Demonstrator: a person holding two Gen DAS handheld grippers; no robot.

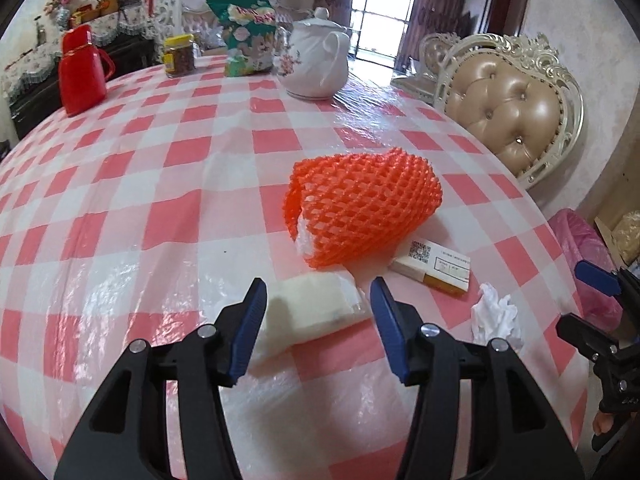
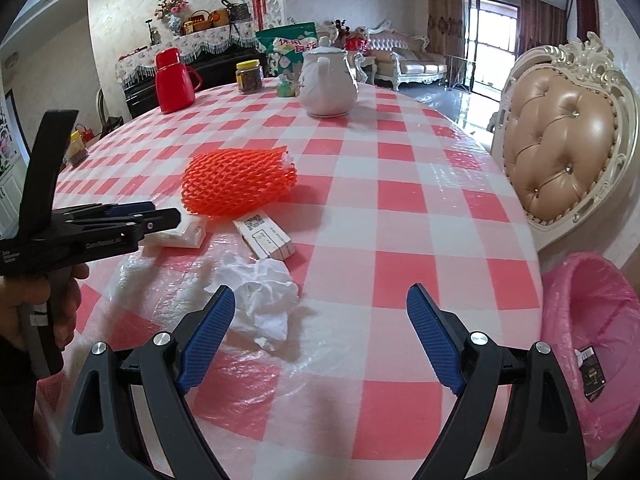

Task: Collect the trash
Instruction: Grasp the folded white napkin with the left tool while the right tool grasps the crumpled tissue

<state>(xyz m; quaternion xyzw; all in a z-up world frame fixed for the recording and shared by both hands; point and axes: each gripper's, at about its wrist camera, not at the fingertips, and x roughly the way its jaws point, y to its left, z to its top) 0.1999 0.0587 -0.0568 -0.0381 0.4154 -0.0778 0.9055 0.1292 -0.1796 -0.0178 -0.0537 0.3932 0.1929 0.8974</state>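
While the left gripper [image 1: 318, 300] hangs over a flat white packet [image 1: 316, 308] with its jaws part open to either side and nothing pinched, the likeliest slip is the pads skidding on the glossy film that covers the checked table [image 1: 160, 160], shoving the thin packet along instead of lifting it. Just beyond the packet lies an orange foam net [image 1: 364, 212], springy and open-meshed, with a scrap of white poking from its end; a careless reach could knock it further off. To its right sits a small printed carton [image 1: 434, 266], flat and light, then a crumpled white tissue [image 2: 262, 292], soft enough to tear or snag. The right gripper [image 2: 320, 328] stands wide and empty just right of the tissue, which touches its left finger at most, though I cannot tell. Beside the table edge waits a pink-lined bin [image 2: 592, 320], seemingly holding one dark wrapper.
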